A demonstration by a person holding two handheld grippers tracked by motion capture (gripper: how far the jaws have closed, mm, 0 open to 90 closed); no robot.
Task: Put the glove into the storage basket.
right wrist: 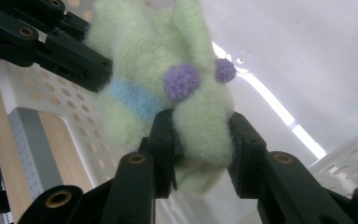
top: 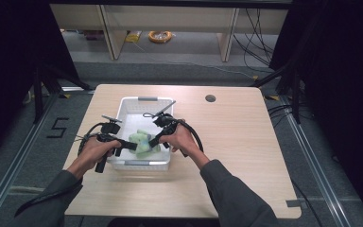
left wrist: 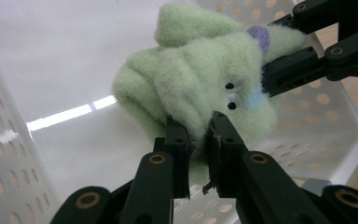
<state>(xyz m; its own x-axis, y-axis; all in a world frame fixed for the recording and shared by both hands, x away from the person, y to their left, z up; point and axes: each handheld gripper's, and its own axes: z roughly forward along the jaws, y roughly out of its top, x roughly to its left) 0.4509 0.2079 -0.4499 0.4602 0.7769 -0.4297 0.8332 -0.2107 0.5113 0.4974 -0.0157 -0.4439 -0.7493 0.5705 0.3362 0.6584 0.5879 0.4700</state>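
A fuzzy pale green plush toy [top: 144, 142] with purple knobs, a blue stripe and small black eyes hangs inside a white perforated basket [top: 127, 101] on the wooden table. My left gripper [top: 131, 145] comes in from the left and is shut on it. In the left gripper view its jaws [left wrist: 198, 135] pinch a fold of the plush toy [left wrist: 200, 74] just below the eyes. My right gripper [top: 153, 141] grips from the right. In the right gripper view both its pads [right wrist: 200, 135] press on a lobe of the plush toy [right wrist: 154, 46] under the purple knobs.
The basket sits at the left half of the light wooden table [top: 236, 142], which has a round cable hole [top: 210, 98] near its far edge. Shelf legs and an orange cable coil [top: 160, 36] stand on the floor beyond. Dark curtains flank both sides.
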